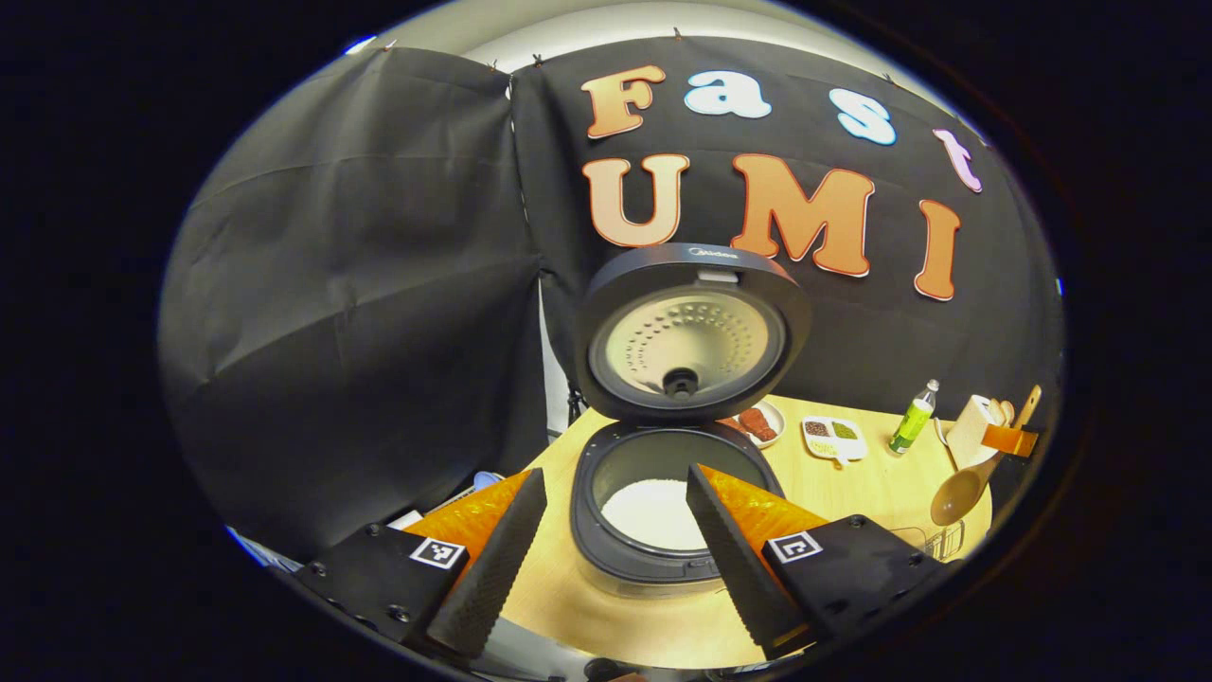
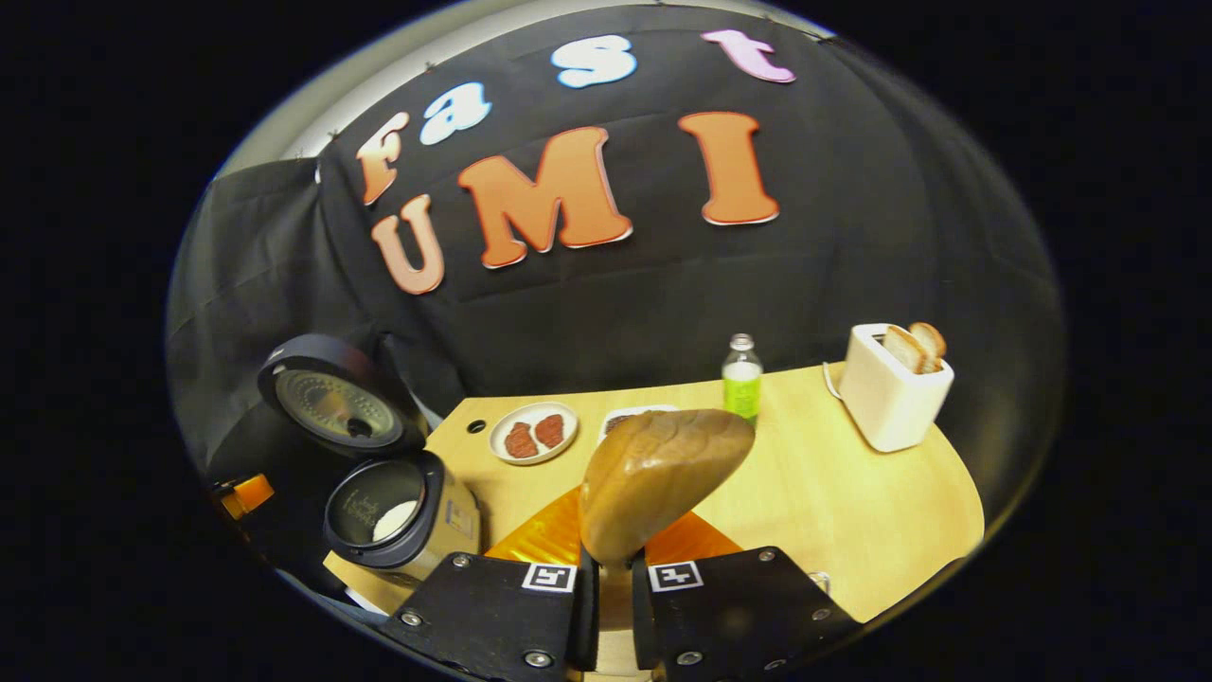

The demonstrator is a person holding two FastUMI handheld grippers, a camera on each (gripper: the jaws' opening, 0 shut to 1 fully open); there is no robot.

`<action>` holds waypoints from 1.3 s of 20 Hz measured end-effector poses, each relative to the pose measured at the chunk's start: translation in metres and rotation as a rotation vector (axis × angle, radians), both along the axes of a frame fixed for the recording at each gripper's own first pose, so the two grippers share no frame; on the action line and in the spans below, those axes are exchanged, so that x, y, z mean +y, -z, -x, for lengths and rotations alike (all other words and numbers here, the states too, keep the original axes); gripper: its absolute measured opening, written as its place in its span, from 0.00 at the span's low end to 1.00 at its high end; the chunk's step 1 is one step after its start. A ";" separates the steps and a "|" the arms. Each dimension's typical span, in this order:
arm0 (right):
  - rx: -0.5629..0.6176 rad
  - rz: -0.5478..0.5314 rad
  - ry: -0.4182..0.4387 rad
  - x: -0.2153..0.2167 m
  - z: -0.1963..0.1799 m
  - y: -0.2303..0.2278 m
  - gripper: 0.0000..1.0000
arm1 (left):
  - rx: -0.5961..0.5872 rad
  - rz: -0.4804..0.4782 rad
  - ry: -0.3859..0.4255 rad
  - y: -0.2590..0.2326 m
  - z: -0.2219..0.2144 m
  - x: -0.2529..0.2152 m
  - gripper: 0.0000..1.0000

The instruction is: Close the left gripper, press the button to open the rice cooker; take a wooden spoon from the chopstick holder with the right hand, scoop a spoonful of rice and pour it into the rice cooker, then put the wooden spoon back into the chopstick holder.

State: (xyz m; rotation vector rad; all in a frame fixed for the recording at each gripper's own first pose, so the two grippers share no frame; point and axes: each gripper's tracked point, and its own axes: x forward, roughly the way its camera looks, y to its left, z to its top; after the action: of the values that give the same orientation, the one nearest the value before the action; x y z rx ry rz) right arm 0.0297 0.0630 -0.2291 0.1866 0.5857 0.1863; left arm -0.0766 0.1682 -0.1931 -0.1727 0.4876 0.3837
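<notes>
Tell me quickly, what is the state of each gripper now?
Left gripper: open, holding nothing, above the rice cooker.
Right gripper: shut on the wooden spoon.

The wooden table (image 2: 833, 493) carries the open rice cooker (image 2: 402, 516), two plates, a bottle (image 2: 741, 384) and seemingly a toaster (image 2: 890, 388)

left claw (image 1: 606, 530): fingers spread wide | right claw (image 2: 606, 592): fingers nearly together, clamped

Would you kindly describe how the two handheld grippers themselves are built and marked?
Each gripper, left and right, has two black bolted blocks bearing small square black-and-white tags. The left's fingers are long textured wedges.
</notes>
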 end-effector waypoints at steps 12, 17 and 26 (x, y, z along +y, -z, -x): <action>0.079 0.023 0.223 -0.116 0.029 0.038 0.14 | -0.004 -0.027 0.063 -0.014 -0.024 -0.041 0.93; 0.126 0.027 0.245 -0.127 0.032 0.068 0.14 | -0.007 -0.060 0.074 -0.023 -0.026 -0.044 1.00; 0.236 -0.019 0.264 -0.125 0.042 0.123 0.14 | -0.027 -0.121 0.071 -0.047 -0.033 -0.037 0.92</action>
State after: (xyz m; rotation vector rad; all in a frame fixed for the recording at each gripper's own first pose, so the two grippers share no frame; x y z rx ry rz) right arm -0.0121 -0.0622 -0.3517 0.3047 0.7868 -0.0879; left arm -0.0432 0.1312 -0.1464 -0.0431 0.4415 0.3396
